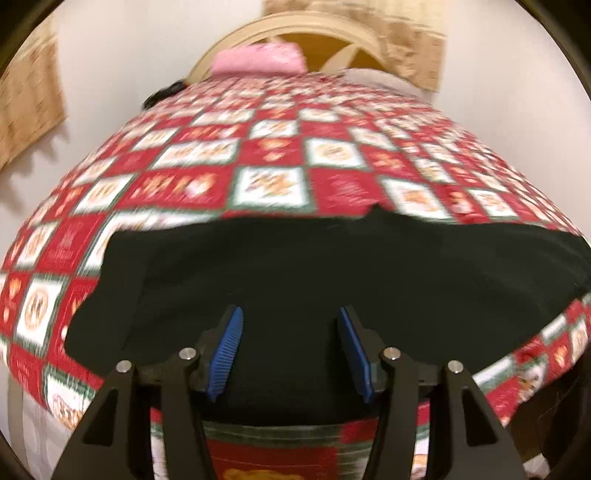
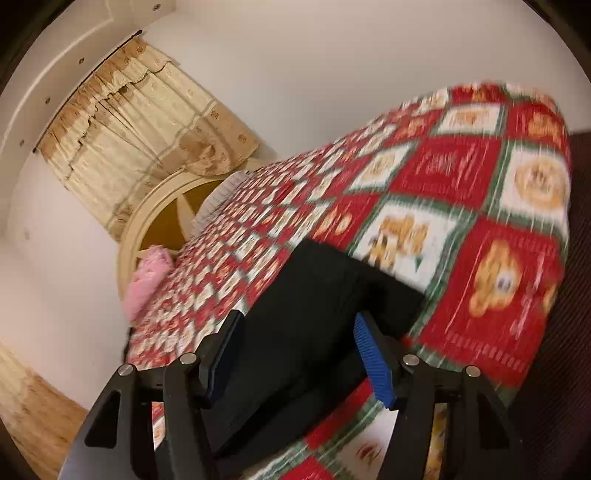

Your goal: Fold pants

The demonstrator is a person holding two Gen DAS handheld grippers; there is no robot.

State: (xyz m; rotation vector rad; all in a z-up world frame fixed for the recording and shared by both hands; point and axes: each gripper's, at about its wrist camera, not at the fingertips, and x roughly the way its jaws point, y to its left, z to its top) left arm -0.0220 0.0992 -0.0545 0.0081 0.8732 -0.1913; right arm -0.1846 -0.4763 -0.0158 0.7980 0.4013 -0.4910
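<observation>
The black pants point(image 1: 314, 266) lie flat across the near end of a bed with a red, white and green patchwork quilt point(image 1: 258, 155). My left gripper point(image 1: 290, 321) is open and empty, its blue pads over the near edge of the pants. In the right wrist view the pants point(image 2: 314, 306) look folded into a thick black slab on the quilt point(image 2: 461, 177). My right gripper point(image 2: 297, 332) is open and empty, its fingers on either side of the slab's near end. Both views are blurred.
A pink pillow point(image 1: 258, 59) and a cream arched headboard point(image 1: 295, 33) are at the far end of the bed. Beige curtains point(image 2: 140, 136) hang on the white wall. The quilt drops over the bed's near edge point(image 1: 280, 443). Dark floor point(image 2: 565, 332) lies to the right.
</observation>
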